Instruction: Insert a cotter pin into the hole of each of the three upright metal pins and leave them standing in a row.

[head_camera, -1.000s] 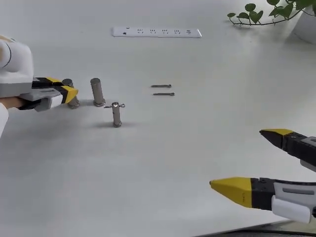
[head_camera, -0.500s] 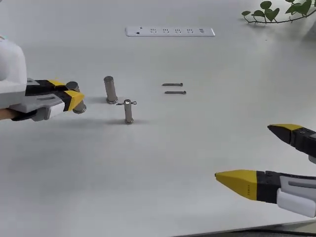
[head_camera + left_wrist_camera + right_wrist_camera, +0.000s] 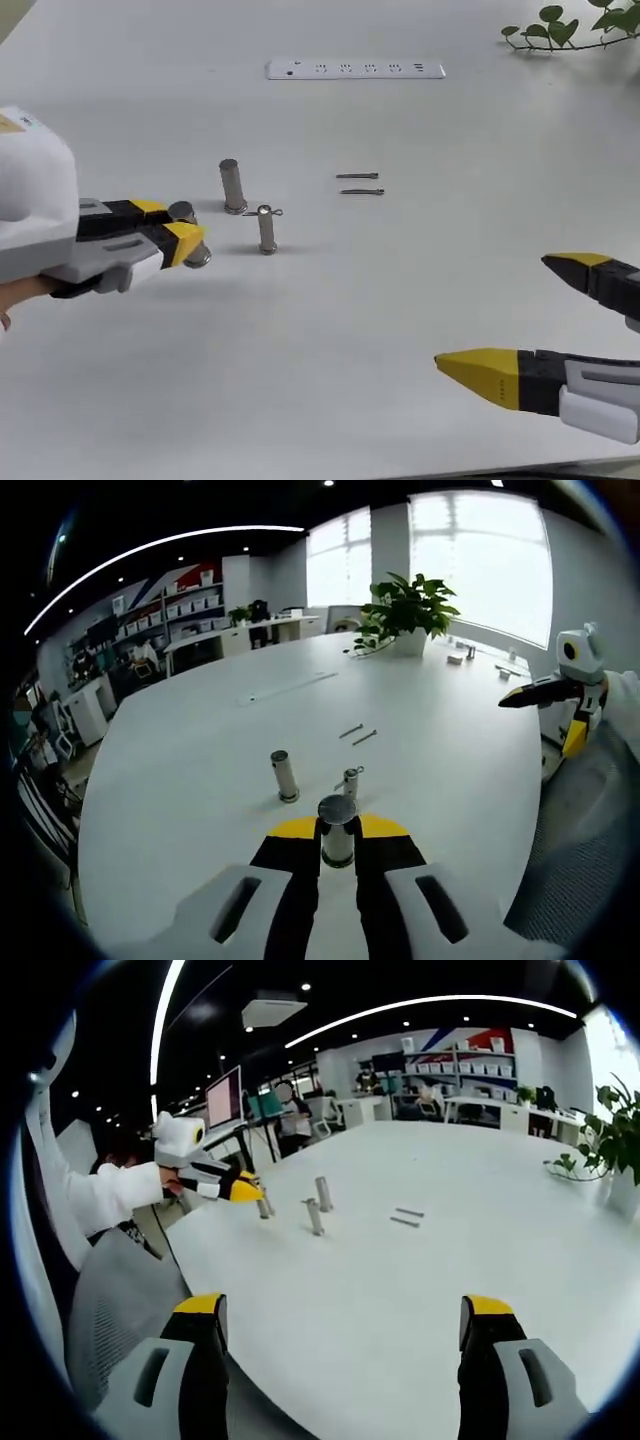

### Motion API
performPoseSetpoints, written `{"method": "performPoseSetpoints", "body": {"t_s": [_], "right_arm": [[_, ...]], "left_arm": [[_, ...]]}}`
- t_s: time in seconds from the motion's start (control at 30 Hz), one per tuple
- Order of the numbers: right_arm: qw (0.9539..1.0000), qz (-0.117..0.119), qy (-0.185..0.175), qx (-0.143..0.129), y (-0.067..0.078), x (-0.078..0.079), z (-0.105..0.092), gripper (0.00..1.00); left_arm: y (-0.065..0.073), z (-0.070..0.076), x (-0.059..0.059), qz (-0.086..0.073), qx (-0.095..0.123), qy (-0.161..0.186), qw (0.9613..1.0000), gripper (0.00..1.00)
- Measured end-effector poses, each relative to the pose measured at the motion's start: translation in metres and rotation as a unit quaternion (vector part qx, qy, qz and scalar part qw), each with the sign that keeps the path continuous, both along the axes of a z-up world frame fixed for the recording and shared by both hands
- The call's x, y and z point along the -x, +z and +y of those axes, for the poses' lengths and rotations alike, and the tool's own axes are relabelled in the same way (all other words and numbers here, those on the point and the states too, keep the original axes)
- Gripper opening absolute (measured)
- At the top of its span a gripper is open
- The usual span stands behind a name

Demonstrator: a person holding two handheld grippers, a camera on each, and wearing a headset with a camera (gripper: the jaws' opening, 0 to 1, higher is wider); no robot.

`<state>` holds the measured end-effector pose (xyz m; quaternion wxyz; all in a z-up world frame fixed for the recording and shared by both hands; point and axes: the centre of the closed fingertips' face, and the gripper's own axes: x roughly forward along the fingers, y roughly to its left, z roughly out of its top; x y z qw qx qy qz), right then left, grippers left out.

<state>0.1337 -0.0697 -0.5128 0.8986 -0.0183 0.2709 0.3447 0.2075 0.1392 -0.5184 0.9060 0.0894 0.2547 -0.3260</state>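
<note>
Nearest in the head view, the right gripper [image 3: 495, 312] hovers over the bare front of the white table [image 3: 330, 340] at the lower right. Its yellow-tipped jaws are spread wide with nothing between them, and its own view shows the same wide gap. Further in on the left, the left gripper [image 3: 172, 225] reaches in from the table's edge, its jaws closed narrowly around one upright metal pin, the held pin [image 3: 197, 256]. In the left gripper view the pin's round cap stands up between the two yellow tips. Whether its foot touches the table cannot be told. Just beyond and to the right of it stands the fitted pin [image 3: 266, 230], upright, with a cotter pin through the hole near its top. Behind that, slightly left, the bare pin [image 3: 232, 186] stands upright on its own, apart from the other two. Further right, well clear of the pins, the two loose cotter pins [image 3: 359, 183] lie flat on the table, parallel and just beside each other. Far back along the table lies a white power strip [image 3: 355, 69], and the leaves of a plant [image 3: 570, 25] reach in at the far right corner.
</note>
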Motion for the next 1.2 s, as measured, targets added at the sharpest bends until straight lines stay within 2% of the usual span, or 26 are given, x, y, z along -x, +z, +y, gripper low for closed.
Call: {"method": "performPoseSetpoints", "body": {"t_s": [0.2, 0.37, 0.57, 0.73, 0.87, 1.0, 1.2], "right_arm": [[1.0, 0.0, 0.008, 0.001, 0.0, 0.001, 0.0, 0.94], [0.9999, 0.002, 0.01, 0.0, -0.002, 0.002, -0.002, 0.94], [0.9999, 0.006, 0.011, -0.001, -0.005, 0.005, -0.004, 0.94], [0.9999, 0.009, 0.013, -0.003, -0.006, 0.005, -0.005, 0.94], [0.9999, 0.008, 0.012, -0.006, -0.006, 0.005, -0.005, 0.94], [0.9998, 0.015, 0.009, -0.011, -0.009, 0.006, -0.004, 0.93], [0.9997, 0.017, 0.007, -0.015, -0.009, 0.009, -0.005, 0.93]], "left_arm": [[-0.007, -0.025, 0.009, -0.003, -0.002, -0.02, 0.9998, 0.09], [-0.016, -0.048, 0.014, 0.002, -0.009, -0.043, 0.999, 0.09], [-0.024, -0.067, 0.014, 0.005, -0.012, -0.056, 0.9983, 0.09], [-0.032, -0.075, 0.011, 0.004, -0.026, -0.06, 0.9979, 0.09], [-0.035, -0.079, 0.011, 0.012, -0.022, -0.058, 0.998, 0.09], [-0.038, -0.082, 0.009, 0.008, -0.029, -0.053, 0.9981, 0.09], [-0.044, -0.082, 0.009, 0.009, -0.028, -0.048, 0.9984, 0.09]]}}
